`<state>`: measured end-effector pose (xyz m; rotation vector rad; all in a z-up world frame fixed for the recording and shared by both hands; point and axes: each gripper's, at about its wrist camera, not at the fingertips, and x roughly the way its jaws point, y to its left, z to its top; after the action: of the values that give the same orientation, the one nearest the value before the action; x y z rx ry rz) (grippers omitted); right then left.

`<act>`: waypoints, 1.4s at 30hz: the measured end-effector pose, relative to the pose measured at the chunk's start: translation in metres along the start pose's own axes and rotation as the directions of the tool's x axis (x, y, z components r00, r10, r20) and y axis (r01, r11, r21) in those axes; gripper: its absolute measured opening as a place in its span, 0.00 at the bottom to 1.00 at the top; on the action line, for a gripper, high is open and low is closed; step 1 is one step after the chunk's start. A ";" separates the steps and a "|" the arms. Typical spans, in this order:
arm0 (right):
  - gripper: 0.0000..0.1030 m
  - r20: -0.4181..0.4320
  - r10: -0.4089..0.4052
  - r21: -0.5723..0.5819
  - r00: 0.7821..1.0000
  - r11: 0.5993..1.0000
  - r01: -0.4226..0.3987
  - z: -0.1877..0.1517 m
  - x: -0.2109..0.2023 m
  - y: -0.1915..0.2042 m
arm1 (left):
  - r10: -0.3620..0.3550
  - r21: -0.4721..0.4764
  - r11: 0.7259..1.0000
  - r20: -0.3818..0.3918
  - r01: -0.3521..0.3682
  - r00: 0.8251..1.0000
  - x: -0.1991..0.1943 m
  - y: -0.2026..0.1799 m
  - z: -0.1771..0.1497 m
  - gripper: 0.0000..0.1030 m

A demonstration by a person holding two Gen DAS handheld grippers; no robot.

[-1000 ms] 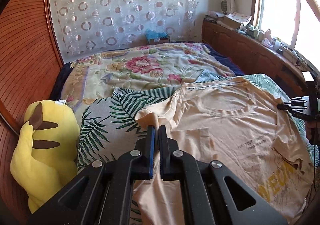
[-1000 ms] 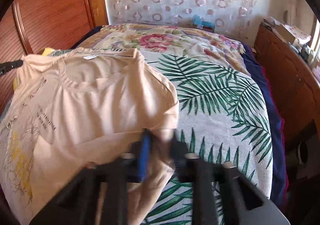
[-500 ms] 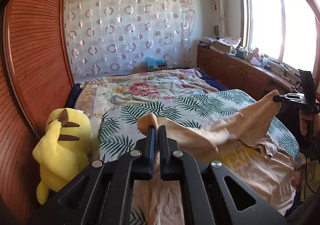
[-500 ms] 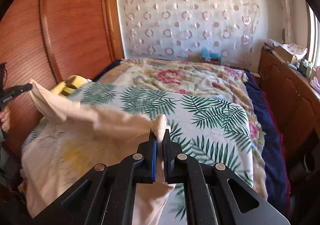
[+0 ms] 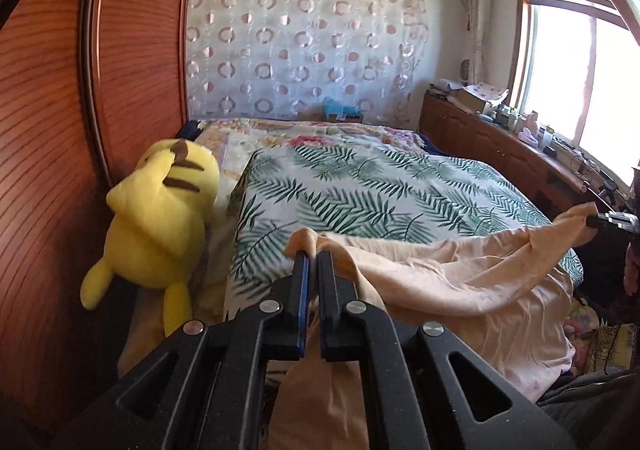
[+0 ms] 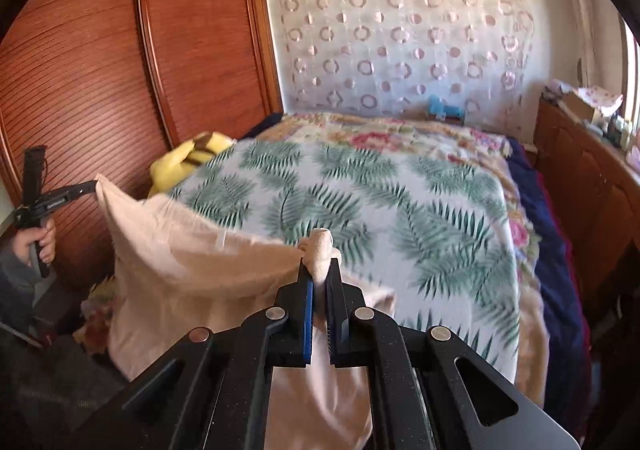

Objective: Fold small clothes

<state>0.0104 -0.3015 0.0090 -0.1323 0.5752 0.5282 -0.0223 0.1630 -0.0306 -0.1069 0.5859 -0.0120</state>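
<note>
Only the right-wrist view shows a hand (image 6: 38, 244) gripping a hand-held gripper (image 6: 94, 183).

A second ago the peach T-shirt (image 5: 460, 274) lay spread flat over the leaf-print bedspread (image 5: 360, 194). Now it is drawn back toward 6 o'clock, off most of the bedspread, hanging over the bed's near edge between the left gripper (image 5: 311, 255) and right gripper (image 6: 318, 264).
</note>
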 end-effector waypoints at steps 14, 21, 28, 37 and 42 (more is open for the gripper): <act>0.05 -0.160 -0.015 0.036 0.987 0.999 0.021 -0.036 0.022 -0.010 | 0.018 0.023 1.000 -0.052 -0.017 0.998 0.020 -0.008 -0.017 0.27; 0.05 -0.161 -0.013 0.023 0.987 1.000 0.017 -0.033 0.023 0.003 | -0.029 0.026 0.999 -0.053 0.030 0.998 0.030 -0.017 -0.012 0.74; 0.20 -0.157 -0.038 0.009 0.987 0.999 0.040 -0.029 0.011 0.005 | -0.013 0.017 1.000 -0.075 0.015 0.997 0.050 -0.018 -0.004 0.78; 0.47 -0.118 -0.087 0.017 0.989 0.996 0.090 -0.021 0.014 -0.010 | -0.055 0.027 0.998 -0.091 0.058 0.994 0.057 -0.026 -0.011 0.78; 0.47 -0.107 -0.079 0.066 0.991 0.994 0.087 -0.015 0.039 -0.028 | -0.058 0.044 0.997 -0.101 0.062 0.993 0.064 -0.030 -0.009 0.78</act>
<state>0.0452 -0.3125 -0.0252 -0.1168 0.6861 0.4213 0.0265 0.1300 -0.0702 -0.0788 0.6817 -0.0897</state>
